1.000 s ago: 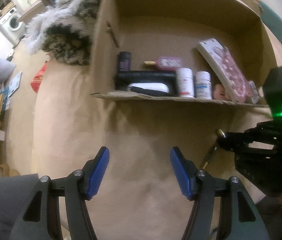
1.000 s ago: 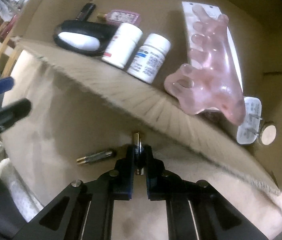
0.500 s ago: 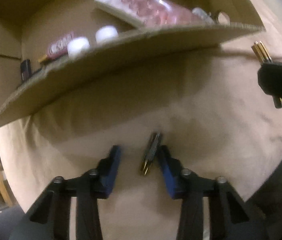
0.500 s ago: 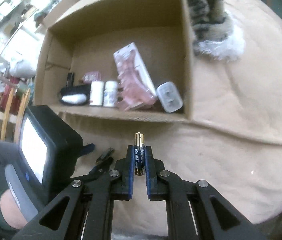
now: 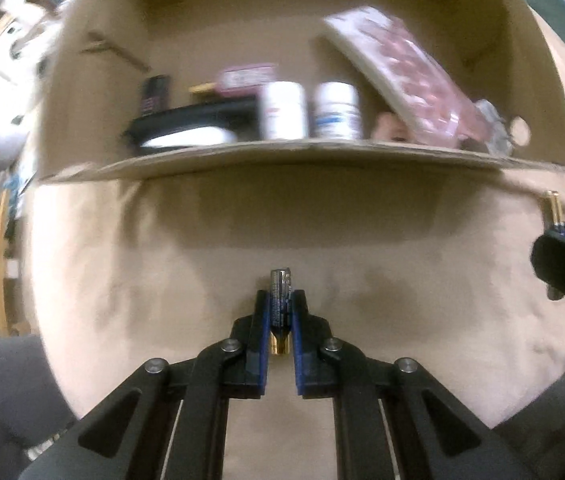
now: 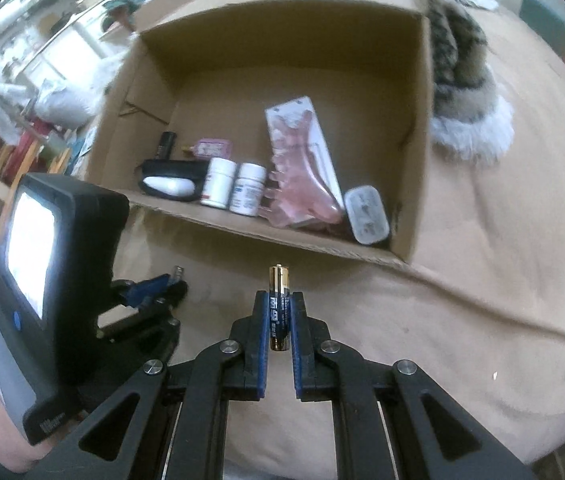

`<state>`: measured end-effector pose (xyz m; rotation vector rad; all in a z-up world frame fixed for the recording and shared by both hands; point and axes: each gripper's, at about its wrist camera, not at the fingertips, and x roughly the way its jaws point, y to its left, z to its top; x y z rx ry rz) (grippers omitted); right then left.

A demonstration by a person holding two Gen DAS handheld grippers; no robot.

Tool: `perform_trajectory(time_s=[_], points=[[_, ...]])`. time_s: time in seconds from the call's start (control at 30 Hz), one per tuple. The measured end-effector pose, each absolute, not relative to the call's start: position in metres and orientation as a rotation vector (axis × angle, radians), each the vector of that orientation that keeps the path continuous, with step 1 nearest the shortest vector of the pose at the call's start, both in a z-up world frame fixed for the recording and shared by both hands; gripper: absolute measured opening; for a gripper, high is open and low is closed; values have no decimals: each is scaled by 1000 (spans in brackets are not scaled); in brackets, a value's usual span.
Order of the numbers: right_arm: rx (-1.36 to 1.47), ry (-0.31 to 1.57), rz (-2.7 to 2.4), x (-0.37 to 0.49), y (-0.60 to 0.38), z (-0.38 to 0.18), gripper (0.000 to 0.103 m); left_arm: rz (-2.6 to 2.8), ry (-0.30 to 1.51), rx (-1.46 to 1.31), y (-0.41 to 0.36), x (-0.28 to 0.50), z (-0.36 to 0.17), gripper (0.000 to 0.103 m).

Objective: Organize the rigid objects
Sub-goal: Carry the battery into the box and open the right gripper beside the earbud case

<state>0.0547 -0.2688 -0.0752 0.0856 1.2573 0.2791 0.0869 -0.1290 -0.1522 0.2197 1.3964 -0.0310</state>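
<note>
You're mid-carry, both batteries picked, box (image 6: 266,236) ahead on the beige cover (image 6: 462,320). Left gripper (image 5: 280,312) is clamped tight on a battery (image 5: 280,300), dark wrap, gold end toward the camera. Right gripper (image 6: 278,312) is likewise closed on its battery (image 6: 279,304), gold cap pointing forward, blue-black label. Next, I'd judge: lift both over the front lip, drop them in free floor behind the bottles (image 6: 234,188), clear of the pink pack (image 6: 302,160).
</note>
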Motion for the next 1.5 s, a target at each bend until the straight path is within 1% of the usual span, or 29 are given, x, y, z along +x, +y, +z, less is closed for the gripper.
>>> perform_trajectory(time_s=[0.27,0.43,0.67,0.93,1.13,1.5], points=[[117,1218,295,51,-273,-62,10,62,1304,184,-91,83,-104,9],[133,1207,298,52,-275,-59,10,84,1241,147,-86,77,-65,9],[153,1191,295,56,-279,-56,10,77,1172,131,-106,82,-27,9],[185,1119,269,64,-284,-45,10,76,1129,142,-109,109,-21,9],[216,1061,225,80,-291,-38,10,53,1132,148,-104,133,-33,9],[227,1104,166,123,-286,-64,10,-11,1127,195,-102,170,-49,9]])
